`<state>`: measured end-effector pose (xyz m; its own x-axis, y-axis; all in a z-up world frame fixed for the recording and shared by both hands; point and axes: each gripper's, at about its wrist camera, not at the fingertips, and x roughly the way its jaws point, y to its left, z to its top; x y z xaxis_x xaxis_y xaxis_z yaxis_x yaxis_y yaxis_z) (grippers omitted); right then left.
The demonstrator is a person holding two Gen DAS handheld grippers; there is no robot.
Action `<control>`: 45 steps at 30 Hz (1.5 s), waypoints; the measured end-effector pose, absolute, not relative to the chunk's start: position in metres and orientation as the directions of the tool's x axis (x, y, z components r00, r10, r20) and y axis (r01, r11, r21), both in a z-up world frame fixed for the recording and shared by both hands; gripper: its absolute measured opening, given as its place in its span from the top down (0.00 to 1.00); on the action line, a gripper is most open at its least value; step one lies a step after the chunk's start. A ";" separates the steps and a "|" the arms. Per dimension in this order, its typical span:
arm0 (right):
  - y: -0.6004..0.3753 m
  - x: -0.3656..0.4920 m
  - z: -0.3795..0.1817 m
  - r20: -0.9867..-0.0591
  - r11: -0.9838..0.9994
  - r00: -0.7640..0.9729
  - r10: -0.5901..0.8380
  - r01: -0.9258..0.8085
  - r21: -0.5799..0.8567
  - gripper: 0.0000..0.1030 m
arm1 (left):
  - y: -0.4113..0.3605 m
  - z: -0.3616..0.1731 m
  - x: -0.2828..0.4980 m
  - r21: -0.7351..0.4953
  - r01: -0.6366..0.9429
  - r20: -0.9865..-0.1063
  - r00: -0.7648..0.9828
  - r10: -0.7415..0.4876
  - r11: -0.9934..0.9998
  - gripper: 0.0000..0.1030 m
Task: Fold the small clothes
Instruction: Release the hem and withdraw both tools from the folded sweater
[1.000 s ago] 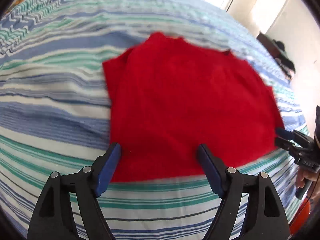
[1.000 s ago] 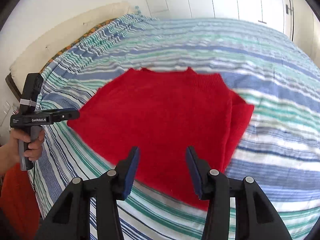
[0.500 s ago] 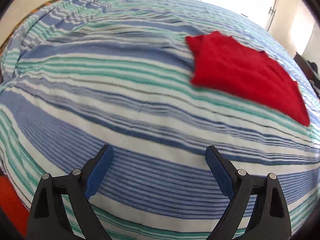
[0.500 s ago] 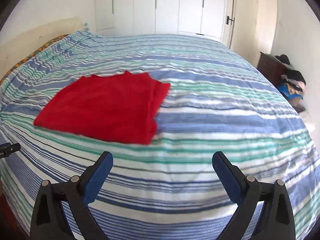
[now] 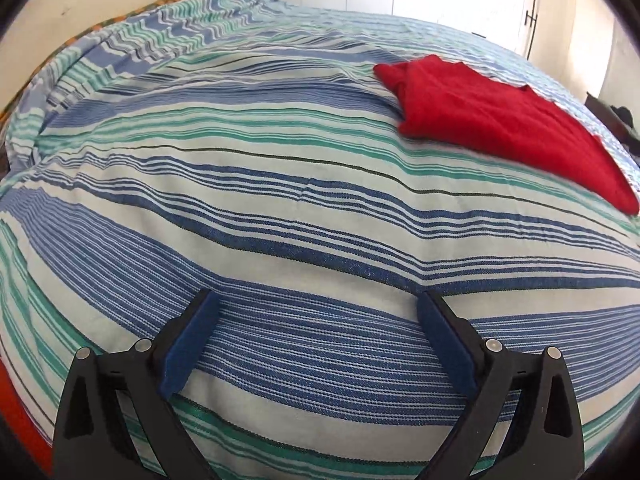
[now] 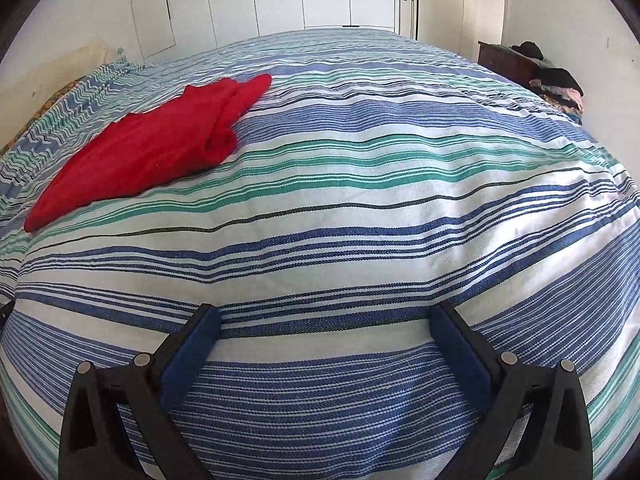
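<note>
Bedspread: red garment far beyond both claws.

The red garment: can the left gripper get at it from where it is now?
Probably yes. The left gripper is open and empty, and only bare striped bedspread lies between it and the red garment, which sits apart, farther up to its right.

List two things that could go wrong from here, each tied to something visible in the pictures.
1. The red garment has a loosely bunched edge; the fold may slump open.
2. Both the left gripper and right gripper hang open over the striped bedspread, so a low sweep might snag and drag it.
</note>
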<state>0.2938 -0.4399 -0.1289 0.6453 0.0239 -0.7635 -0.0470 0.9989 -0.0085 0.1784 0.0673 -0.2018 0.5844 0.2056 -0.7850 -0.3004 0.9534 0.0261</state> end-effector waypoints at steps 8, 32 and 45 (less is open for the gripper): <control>-0.435 0.293 -0.129 -0.758 0.999 0.652 0.022 -0.052 -0.015 0.00 | 0.064 -0.204 0.177 0.045 -0.303 -0.773 0.593 0.225 0.952 0.03; -0.434 0.295 -0.131 -0.766 0.998 0.643 0.020 -0.057 -0.021 0.00 | -0.041 -0.099 0.293 -0.081 -0.029 -0.765 0.642 -0.044 0.996 0.04; -0.435 0.294 -0.131 -0.763 0.998 0.646 0.028 -0.060 -0.014 0.00 | -0.087 -0.174 0.329 0.106 0.044 -0.838 0.542 0.065 0.993 0.07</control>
<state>0.2939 -0.4347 -0.1306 0.6460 0.0282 -0.7628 -0.0597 0.9981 -0.0136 0.3286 -0.0870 -0.1737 0.5422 0.0654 -0.8377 0.0436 0.9934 0.1058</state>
